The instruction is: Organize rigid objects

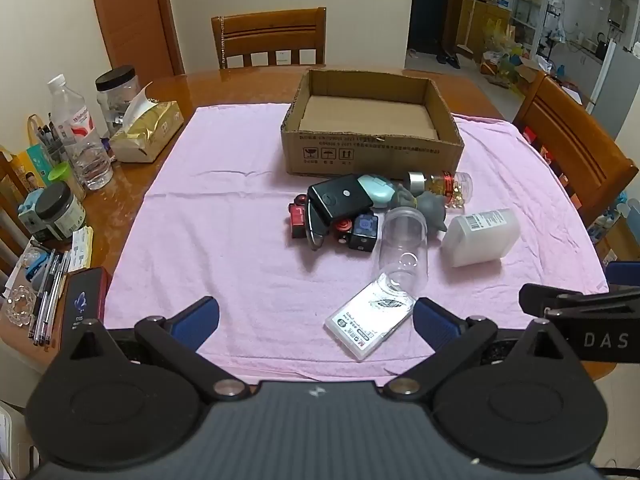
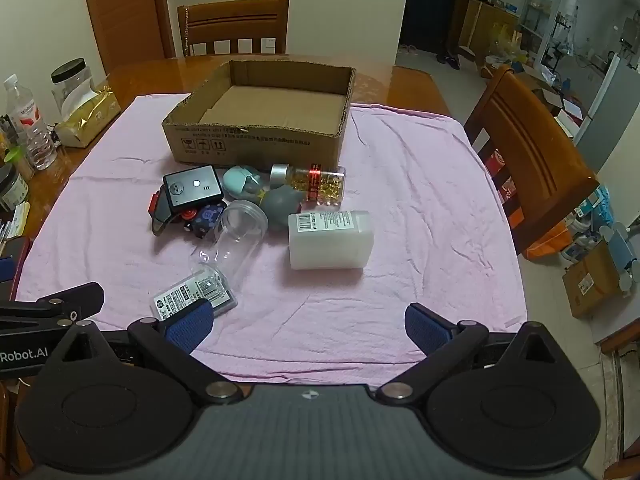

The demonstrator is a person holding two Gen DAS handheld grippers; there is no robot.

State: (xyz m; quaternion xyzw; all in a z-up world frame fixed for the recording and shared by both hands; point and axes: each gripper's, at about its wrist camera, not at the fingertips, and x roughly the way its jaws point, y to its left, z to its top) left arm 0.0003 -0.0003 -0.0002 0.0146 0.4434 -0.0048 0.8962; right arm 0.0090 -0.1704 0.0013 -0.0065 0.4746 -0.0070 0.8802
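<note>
An empty cardboard box [image 1: 372, 152] [image 2: 256, 148] stands at the far side of a pink cloth [image 1: 224, 220] [image 2: 420, 208]. In front of it lies a pile: a black device [image 1: 340, 198] [image 2: 193, 191], a clear jar [image 1: 404, 248] [image 2: 236, 236] on its side, a white bottle [image 1: 480, 236] [image 2: 330, 242], a pill bottle [image 1: 444, 188] [image 2: 316, 184], a grey toy [image 1: 430, 208] [image 2: 282, 204], a flat case [image 1: 370, 322] [image 2: 192, 296]. My left gripper [image 1: 316, 320] and right gripper [image 2: 308, 324] are open and empty, near the cloth's front edge.
Bottles [image 1: 80, 136], jars [image 1: 60, 212], a tissue pack [image 1: 146, 130] and pens [image 1: 48, 300] crowd the table's left side. Wooden chairs stand behind [image 1: 268, 36] and at the right [image 2: 532, 148]. The other gripper shows at each view's edge.
</note>
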